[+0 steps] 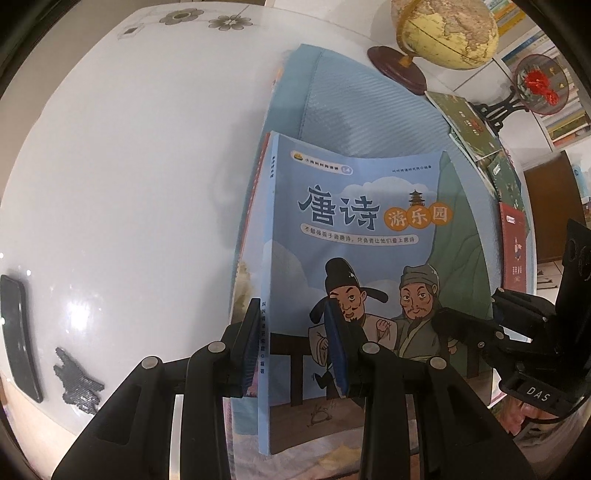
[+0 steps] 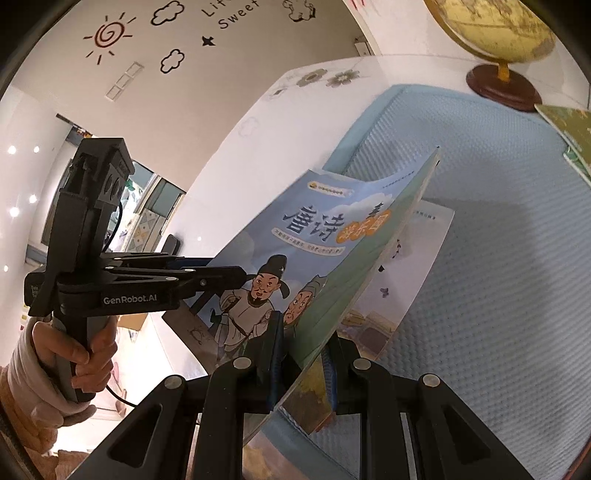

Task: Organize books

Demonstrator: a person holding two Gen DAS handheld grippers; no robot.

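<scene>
A blue picture book (image 1: 354, 236) with two cartoon men on its cover is held up off a light blue mat (image 1: 369, 110). My left gripper (image 1: 295, 343) is shut on the book's spine edge. My right gripper (image 2: 303, 354) is shut on the book's (image 2: 314, 251) opposite edge, and it shows at the right of the left wrist view (image 1: 461, 325). My left gripper also shows at the left of the right wrist view (image 2: 236, 275). Another book (image 2: 406, 280) lies flat on the mat (image 2: 498, 258) under the raised one.
A globe (image 1: 447, 29) on a wooden base stands at the back of the white table (image 1: 129, 166). Green books (image 1: 469, 125) and a red book (image 1: 513, 247) lie at the mat's right side. A black phone (image 1: 18, 332) lies at the table's left edge.
</scene>
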